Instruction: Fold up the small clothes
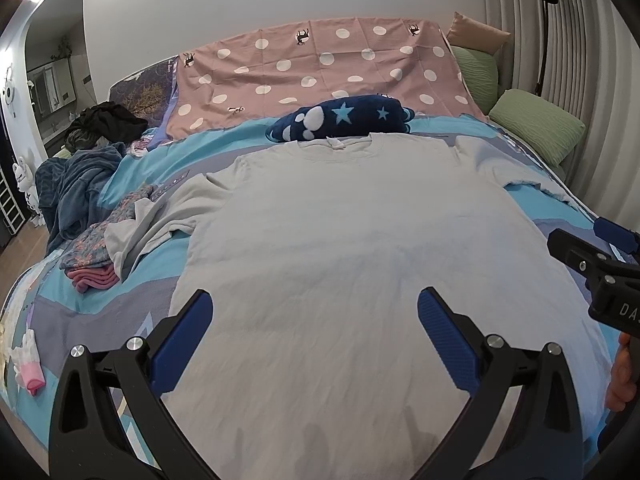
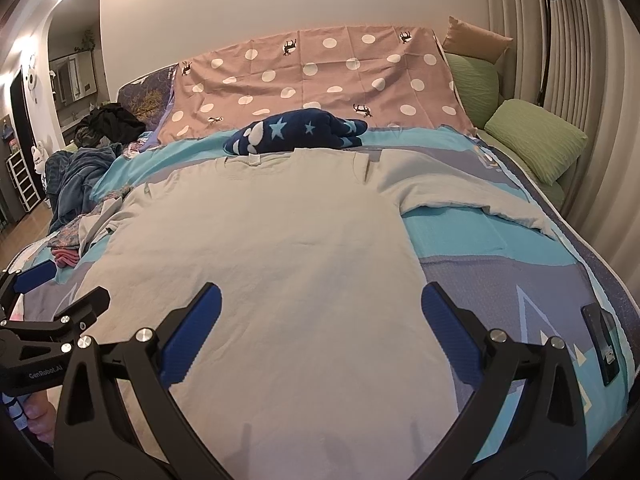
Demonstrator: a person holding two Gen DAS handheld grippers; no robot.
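A pale grey T-shirt [image 1: 352, 248] lies spread flat, front down or up I cannot tell, in the middle of a bed [image 1: 100, 300] covered by a blue and grey patterned duvet; its collar points to 12 o'clock and its hem reaches toward the cameras at 6 o'clock; one sleeve is rumpled at 9 o'clock, the other [image 2: 460, 196] stretches out toward 2 o'clock.

The left gripper [image 1: 314, 336] hovers above the lower part of the shirt with its blue-padded fingers [image 1: 184, 344] spread wide apart and nothing between them; the right gripper [image 2: 322, 332] hovers likewise over the shirt's lower right, fingers wide apart, holding nothing; whether the tips touch the cloth cannot be told.

Nothing here serves as a container in the strict sense; the bed itself holds everything. At 12 o'clock, just beyond the collar, sits a dark blue star-patterned bundle [image 1: 344, 116]; behind it hangs a pink sheet with white dots [image 1: 320, 68]; at 1 to 2 o'clock lie green pillows [image 1: 536, 124] and a tan cushion [image 1: 476, 34]; at 9 o'clock sits a small stack of folded clothes [image 1: 92, 256], floral on top and pink beneath, touching the rumpled sleeve; at 10 o'clock lies a heap of dark blue and black clothing [image 1: 80, 184]; at 8 o'clock lies a small pink and white garment [image 1: 28, 364]; a dark phone [image 2: 604, 344] rests on the duvet at 4 o'clock in the right view.
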